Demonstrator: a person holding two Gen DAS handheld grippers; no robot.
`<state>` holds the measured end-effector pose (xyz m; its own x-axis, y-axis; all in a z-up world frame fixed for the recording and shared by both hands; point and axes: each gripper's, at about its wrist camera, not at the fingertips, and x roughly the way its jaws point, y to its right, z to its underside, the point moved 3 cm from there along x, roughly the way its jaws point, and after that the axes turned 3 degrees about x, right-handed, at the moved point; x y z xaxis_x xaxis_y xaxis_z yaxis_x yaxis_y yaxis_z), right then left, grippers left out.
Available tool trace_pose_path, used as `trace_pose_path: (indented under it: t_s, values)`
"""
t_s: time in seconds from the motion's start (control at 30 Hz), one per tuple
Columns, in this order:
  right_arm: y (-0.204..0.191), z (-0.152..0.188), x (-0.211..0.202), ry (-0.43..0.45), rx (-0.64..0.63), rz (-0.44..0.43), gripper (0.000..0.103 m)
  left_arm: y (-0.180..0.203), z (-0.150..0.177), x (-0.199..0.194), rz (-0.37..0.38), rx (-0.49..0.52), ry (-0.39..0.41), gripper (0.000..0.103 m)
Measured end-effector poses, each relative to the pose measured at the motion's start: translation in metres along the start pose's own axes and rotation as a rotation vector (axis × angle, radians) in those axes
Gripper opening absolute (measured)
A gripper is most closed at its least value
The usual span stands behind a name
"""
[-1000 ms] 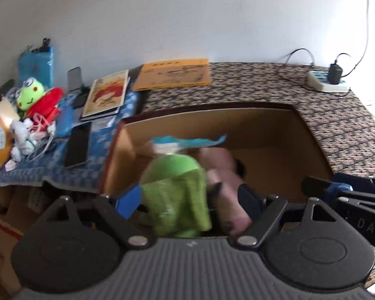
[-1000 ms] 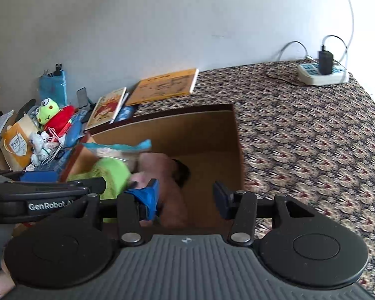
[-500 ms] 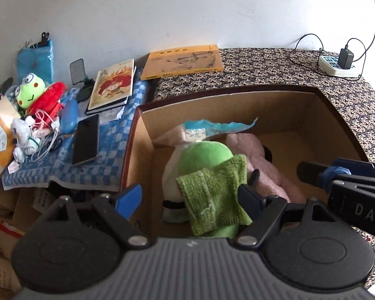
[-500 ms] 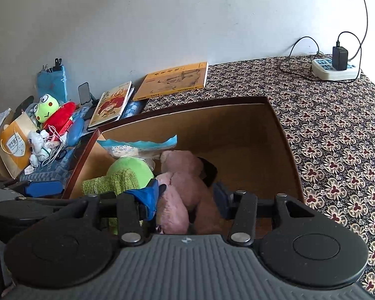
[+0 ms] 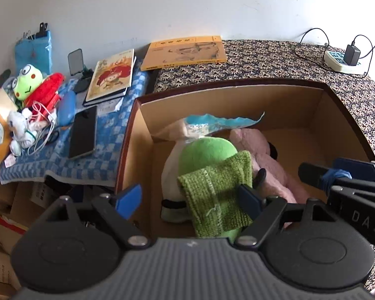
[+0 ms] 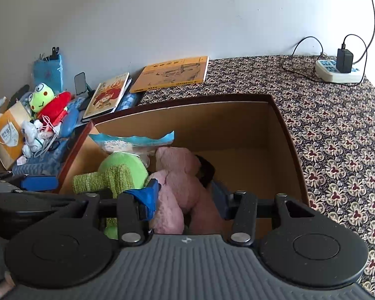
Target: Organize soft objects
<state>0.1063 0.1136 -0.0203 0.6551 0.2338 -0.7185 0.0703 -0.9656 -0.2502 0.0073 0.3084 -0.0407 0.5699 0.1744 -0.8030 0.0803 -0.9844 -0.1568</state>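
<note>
Toys lie inside the cardboard box (image 5: 297, 105): a green plush (image 5: 207, 155) draped with a green knitted cloth (image 5: 217, 197) at its left side, a pink plush (image 6: 185, 182) touching it on the right, and a blue-edged plastic bag (image 5: 212, 122) behind them. The left gripper (image 5: 190, 197) hangs over the box's near left corner, jaws wide apart, holding nothing. The right gripper (image 6: 185, 195) straddles the pink plush with jaws spread; whether the pads touch it is unclear. Left of the box, a frog toy (image 5: 28, 82) sits on a blue checked cloth (image 5: 107, 135).
</note>
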Motion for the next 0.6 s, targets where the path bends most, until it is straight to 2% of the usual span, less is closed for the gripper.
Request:
trace_pose_path:
  t_s: [0.6]
  values:
    - [0.005, 0.007, 0.008, -0.031, 0.014, 0.016, 0.032, 0.000, 0.007, 0.016, 0.028, -0.005, -0.032, 0.083]
